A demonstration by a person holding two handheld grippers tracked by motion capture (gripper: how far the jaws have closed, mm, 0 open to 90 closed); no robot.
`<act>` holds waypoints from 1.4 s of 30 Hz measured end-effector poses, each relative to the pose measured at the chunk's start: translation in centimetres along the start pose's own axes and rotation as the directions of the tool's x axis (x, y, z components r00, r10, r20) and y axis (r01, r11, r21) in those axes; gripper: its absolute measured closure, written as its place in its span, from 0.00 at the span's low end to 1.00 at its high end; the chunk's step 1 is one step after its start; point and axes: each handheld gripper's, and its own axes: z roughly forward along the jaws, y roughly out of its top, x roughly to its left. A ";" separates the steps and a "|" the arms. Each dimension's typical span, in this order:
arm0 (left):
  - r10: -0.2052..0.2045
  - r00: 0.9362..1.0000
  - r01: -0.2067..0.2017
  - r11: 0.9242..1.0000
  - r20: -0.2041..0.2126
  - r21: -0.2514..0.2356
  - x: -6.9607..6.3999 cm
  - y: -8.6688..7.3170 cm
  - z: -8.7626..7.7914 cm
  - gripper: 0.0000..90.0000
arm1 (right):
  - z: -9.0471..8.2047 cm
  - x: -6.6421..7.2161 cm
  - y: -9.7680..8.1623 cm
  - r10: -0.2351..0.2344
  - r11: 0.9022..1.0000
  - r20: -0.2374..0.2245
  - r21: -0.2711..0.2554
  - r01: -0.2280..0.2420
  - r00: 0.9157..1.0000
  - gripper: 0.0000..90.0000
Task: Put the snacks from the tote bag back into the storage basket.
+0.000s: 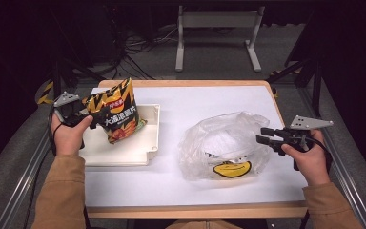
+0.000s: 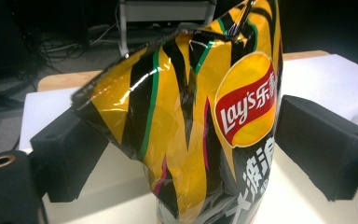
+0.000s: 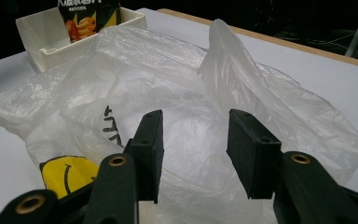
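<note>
L tool (image 2: 177, 140) open astride chip bag (image 2: 191, 116); R tool (image 3: 196, 154) open by plastic bag (image 3: 177, 93) edge.

White-topped table (image 1: 209, 186) with wooden edge, cream tray (image 1: 138, 151) at left, crumpled clear plastic bag (image 1: 219, 138) at right

Tan sleeves (image 1: 59, 191) cover both forearms; each black gripper (image 1: 269, 135) carries a grey three-cornered plate (image 1: 310, 123) and brass-ringed screw holes (image 3: 117, 161).
</note>
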 end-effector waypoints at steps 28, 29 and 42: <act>0.128 0.986 -0.116 0.987 0.105 -0.114 -5.0 1.8 -6.5 0.14 | 0.3 0.1 0.2 -0.024 1.000 -0.008 0.004 0.024 1.000 0.64; 0.135 0.984 -0.122 0.986 0.115 -0.112 -5.3 1.7 -6.6 0.15 | 0.2 0.1 0.2 -0.024 1.000 -0.007 0.002 0.024 1.000 0.64; 0.193 0.955 -0.179 0.981 0.224 -0.079 -7.3 -1.0 -7.1 0.44 | 0.4 0.1 0.1 -0.050 0.998 -0.036 0.024 0.051 0.998 0.78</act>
